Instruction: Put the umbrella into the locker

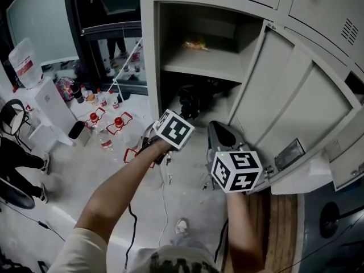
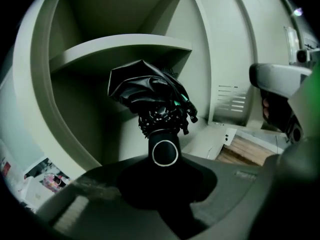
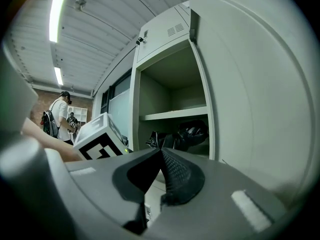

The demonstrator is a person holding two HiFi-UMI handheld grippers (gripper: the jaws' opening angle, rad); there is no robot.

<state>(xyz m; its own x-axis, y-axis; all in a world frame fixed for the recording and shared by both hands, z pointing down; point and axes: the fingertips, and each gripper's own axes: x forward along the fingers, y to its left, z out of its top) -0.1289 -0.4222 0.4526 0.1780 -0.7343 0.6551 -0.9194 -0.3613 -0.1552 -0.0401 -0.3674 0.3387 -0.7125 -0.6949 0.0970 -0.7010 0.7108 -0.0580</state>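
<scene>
The black folded umbrella [image 1: 190, 102] points into the lower compartment of the open grey locker [image 1: 149, 50], under its shelf [image 1: 199, 68]. My left gripper [image 1: 177, 118] is shut on the umbrella's round-ended handle [image 2: 165, 152], and the bunched canopy [image 2: 147, 90] sits just ahead of it inside the locker opening. My right gripper [image 1: 219, 136] hovers to the right, close to the open locker door [image 1: 284, 110], jaws shut with nothing between them. In the right gripper view the shut right gripper [image 3: 161, 156] faces the locker [image 3: 172, 84] and the umbrella [image 3: 180, 136] shows beyond it.
A small orange-yellow packet [image 1: 195, 44] lies on the upper shelf. Several water bottles [image 1: 105, 127] and white boxes [image 1: 51, 104] stand on the floor at the left, with a cable [image 1: 132, 232] running below. A seated person's legs [image 1: 20, 164] are at far left.
</scene>
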